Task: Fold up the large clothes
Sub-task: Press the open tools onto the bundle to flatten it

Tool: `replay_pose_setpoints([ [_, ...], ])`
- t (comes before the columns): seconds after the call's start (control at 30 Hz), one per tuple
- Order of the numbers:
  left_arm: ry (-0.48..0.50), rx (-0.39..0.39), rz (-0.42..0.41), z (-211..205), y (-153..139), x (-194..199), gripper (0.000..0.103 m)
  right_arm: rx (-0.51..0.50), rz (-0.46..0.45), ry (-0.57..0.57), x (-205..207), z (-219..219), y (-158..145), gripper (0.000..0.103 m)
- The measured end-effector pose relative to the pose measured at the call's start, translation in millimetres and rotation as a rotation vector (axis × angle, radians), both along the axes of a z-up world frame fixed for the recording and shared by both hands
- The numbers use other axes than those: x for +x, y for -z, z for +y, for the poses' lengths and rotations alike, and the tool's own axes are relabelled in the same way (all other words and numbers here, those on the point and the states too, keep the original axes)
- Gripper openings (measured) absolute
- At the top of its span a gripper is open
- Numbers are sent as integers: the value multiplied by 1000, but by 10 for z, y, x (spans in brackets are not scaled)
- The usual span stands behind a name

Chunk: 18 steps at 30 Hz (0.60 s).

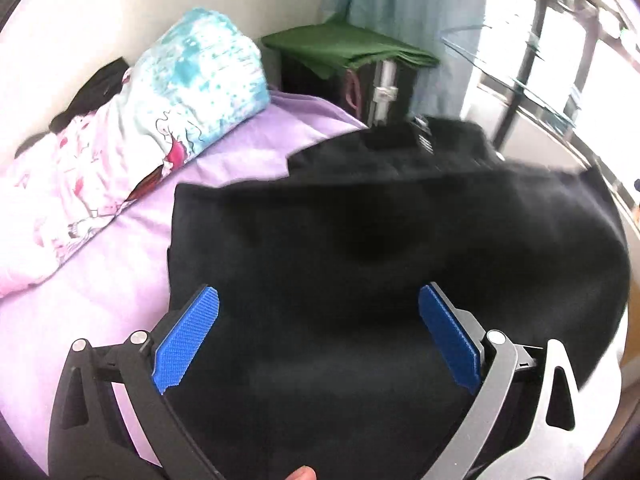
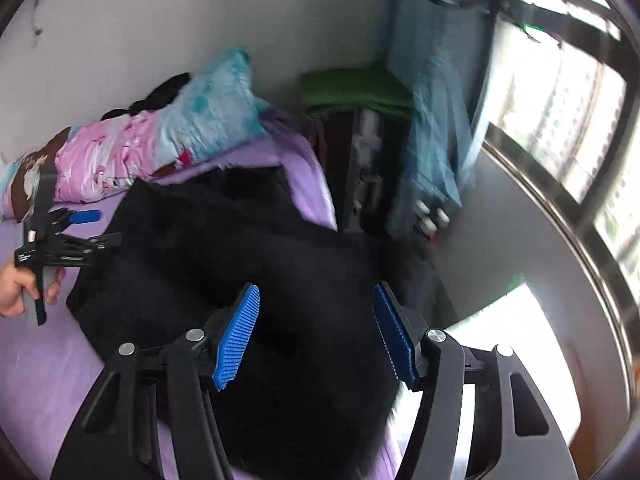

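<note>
Black cloth garment (image 1: 360,260), large and soft, lay spread over the lilac-sheeted bed (image 1: 100,300), filling most of both wrist views, its far part bunched toward the bed's end and its right side hanging over the bed's edge. In the left wrist view the left hand-held gripper (image 1: 319,340) hovered over the garment with its blue ribbed pads (image 1: 186,340) standing wide apart, released, nothing pinched between them. In the right wrist view the right hand-held gripper (image 2: 316,332) likewise hung above the dark fabric with its blue pads (image 2: 237,336) parted and the cloth lying below them rather than clamped; whether the pads brushed the fabric could not be told. That same view showed the left hand-held gripper from the side at the garment's left edge, gripped by a bare hand (image 2: 20,288) over the lilac sheet. Along the wall lay a rolled pink and turquoise printed quilt (image 1: 160,120), with something black tucked behind it. Beyond the bed's end stood a dark cabinet (image 1: 384,84) topped with a folded green cloth (image 1: 348,46), beside a pale blue curtain (image 1: 400,0) and a bright window with dark frames (image 2: 560,120). Both views were blurred.
</note>
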State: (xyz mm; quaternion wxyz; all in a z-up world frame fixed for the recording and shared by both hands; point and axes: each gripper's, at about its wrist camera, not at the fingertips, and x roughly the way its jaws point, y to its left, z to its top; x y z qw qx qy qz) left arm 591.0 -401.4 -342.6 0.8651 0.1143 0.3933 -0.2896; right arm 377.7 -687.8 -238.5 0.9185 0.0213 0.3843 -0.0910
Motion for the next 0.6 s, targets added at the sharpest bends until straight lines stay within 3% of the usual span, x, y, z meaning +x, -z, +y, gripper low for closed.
replay_pose_setpoints([
  [0.13, -127, -20, 128, -66, 291, 523, 97, 7, 60, 48, 520, -78, 298, 55],
  [0.2, -192, -27, 140, -18, 396, 632, 97, 52, 102, 115, 657, -264, 534, 55],
  [0.27, -213, -62, 169, 58, 536, 732, 98, 92, 98, 162, 681, -416, 731, 76],
  [0.33, -190, -48, 159, 40, 667, 750, 98, 106, 67, 233, 661, -554, 907, 87],
  [0.4, -189, -64, 163, 37, 748, 735, 98, 153, 77, 282, 686, -650, 1062, 89],
  [0.53, -201, -114, 208, 35, 872, 791, 98, 97, 107, 303, 837, -632, 1209, 96],
  [0.6, -194, -113, 217, -23, 917, 855, 98, 126, 129, 315, 886, -698, 1319, 96],
])
